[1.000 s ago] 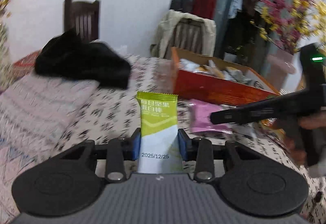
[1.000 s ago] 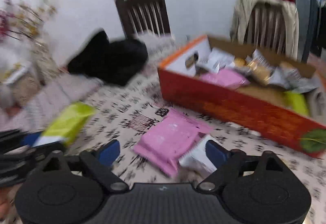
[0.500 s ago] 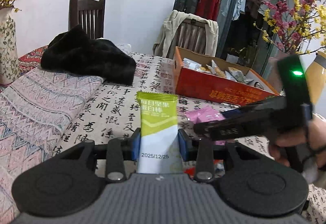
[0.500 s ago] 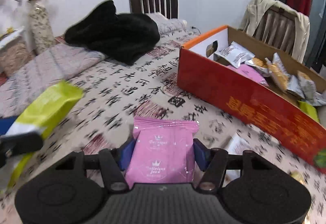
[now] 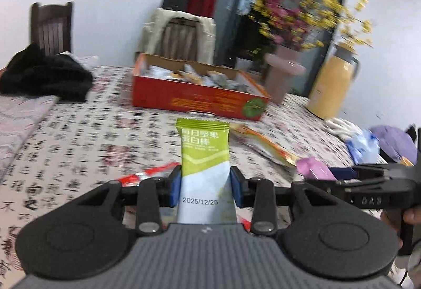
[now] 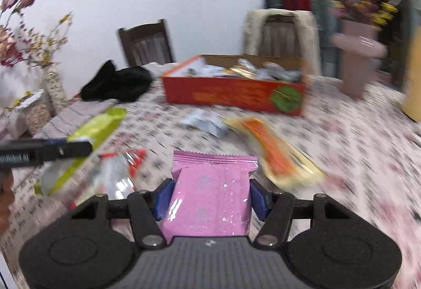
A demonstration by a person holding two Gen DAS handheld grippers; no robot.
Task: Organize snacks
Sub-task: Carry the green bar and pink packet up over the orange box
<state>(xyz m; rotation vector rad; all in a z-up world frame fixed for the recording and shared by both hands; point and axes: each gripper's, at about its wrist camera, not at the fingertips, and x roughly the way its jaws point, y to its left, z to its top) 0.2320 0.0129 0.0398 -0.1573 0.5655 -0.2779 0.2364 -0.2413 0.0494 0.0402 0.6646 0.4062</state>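
From where I sat, both tools were loaded. My left gripper [image 5: 205,187] had its blue pads pressed against the two long edges of the green-and-white snack bar [image 5: 204,168], which stood upright between them with a printed date near its lower end. My right gripper [image 6: 211,197] was clamped on the pink snack packet [image 6: 210,194]; its jaws had closed in during the last second, and the packet sat squarely between the pads, crimped top edge pointing away from me.

Ahead of both tools the red snack box [image 5: 194,98] stood open on the patterned tablecloth [image 5: 79,136], well apart from either gripper and already part-filled with wrappers (too blurred for me to sort one from another). Between the box and my grippers lay loose snacks: an orange-and-yellow packet [image 6: 273,155], a silvery-white packet [image 6: 204,122] just in front of the box, and a clear wrapper with red print [image 6: 118,173] near the left tool.

In the left view the right gripper showed at the right edge, carrying the pink packet. A black garment [image 5: 44,77] lay heaped at the table's far left, a pink vase [image 5: 281,77] and a yellow jug [image 5: 332,84] stood to the right of the box.
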